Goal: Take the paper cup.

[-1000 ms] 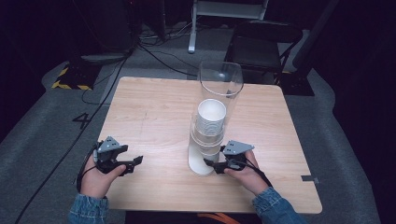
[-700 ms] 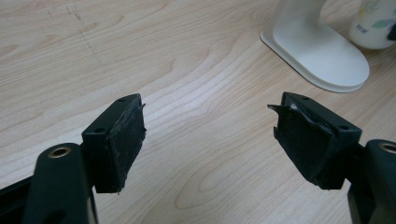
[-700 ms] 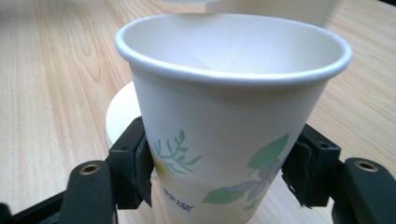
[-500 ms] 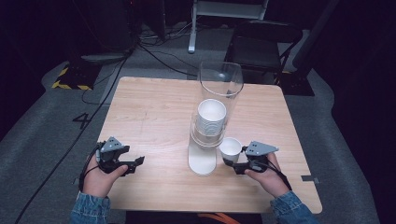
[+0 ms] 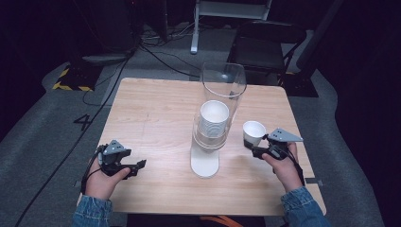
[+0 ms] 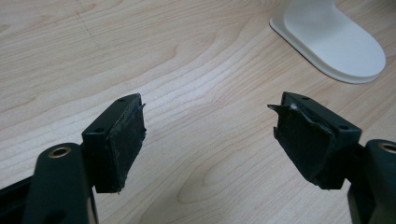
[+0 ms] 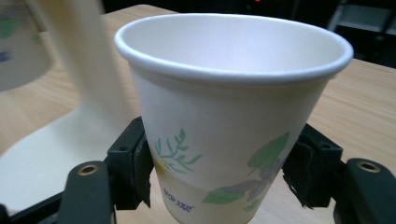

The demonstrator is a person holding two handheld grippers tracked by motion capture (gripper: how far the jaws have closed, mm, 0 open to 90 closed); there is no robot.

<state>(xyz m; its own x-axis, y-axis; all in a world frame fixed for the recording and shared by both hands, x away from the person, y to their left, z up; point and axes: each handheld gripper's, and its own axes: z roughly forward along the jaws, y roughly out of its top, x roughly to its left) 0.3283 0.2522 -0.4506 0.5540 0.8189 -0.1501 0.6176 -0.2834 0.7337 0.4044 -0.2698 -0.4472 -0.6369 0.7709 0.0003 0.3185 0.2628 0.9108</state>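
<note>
A clear tube cup dispenser [image 5: 222,94] on a white base [image 5: 204,163] stands mid-table with a stack of white paper cups [image 5: 213,118] inside. My right gripper [image 5: 252,145] is to the right of it, shut on a single white paper cup [image 5: 253,132] held upright. In the right gripper view that cup [image 7: 229,116], printed with green leaves, sits between the black pads [image 7: 137,168]. My left gripper [image 5: 138,166] rests open near the table's front left, nothing between its jaws. The left gripper view has its pads [image 6: 123,140] apart over bare wood, the dispenser base [image 6: 334,42] beyond.
The wooden table [image 5: 151,118] ends in a front edge close to both hands. A dark chair [image 5: 265,42] and cables [image 5: 156,52] lie on the floor behind the table. Grey carpet surrounds it.
My right gripper has pulled a paper cup out from the dispenser's bottom and carried it to the right, away from the base. The left gripper has stayed put.
</note>
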